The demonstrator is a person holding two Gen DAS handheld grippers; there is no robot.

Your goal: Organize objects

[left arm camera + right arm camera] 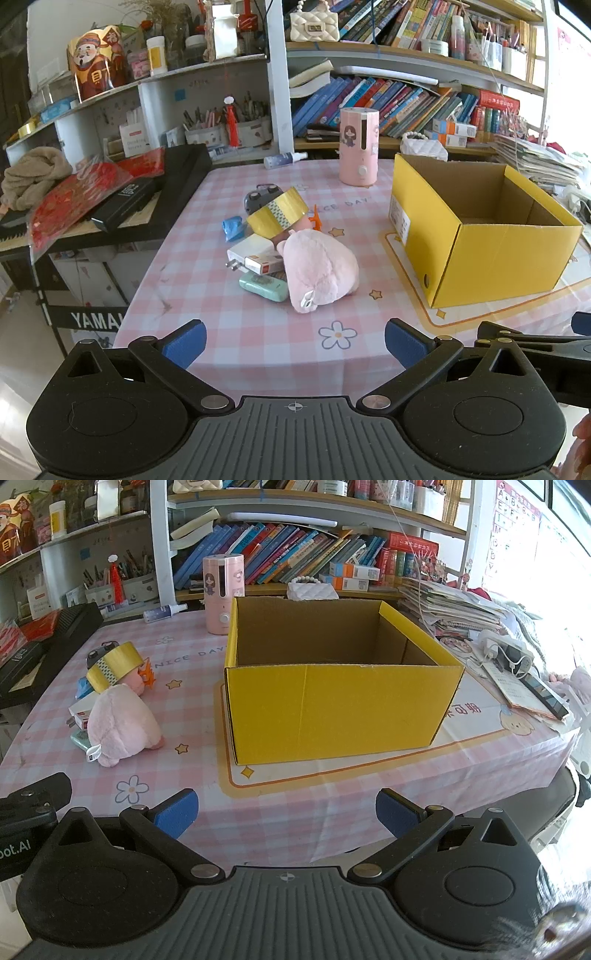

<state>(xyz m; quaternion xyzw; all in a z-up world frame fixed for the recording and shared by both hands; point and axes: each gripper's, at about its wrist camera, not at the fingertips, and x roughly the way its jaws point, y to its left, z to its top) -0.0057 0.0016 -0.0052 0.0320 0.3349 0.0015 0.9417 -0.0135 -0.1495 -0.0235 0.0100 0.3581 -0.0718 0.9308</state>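
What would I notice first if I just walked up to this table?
Probably the big yellow box, open and apparently empty, on the right of the pink checked tablecloth. Next, the little heap to its left: a pink plush toy in front and a gold tape roll perched on top.

Daylight floods in from the right, where the window [569, 554] is blown out to white and washes over nearby papers [454, 609]. The table [221, 229] is bright and evenly lit, with soft shadows under the box [332, 701] and the plush [317, 273]. Both views are sharp at centre, while fisheye bending curves the shelves [406, 55] and smears the corners; the lower right of the right wrist view is blurred.
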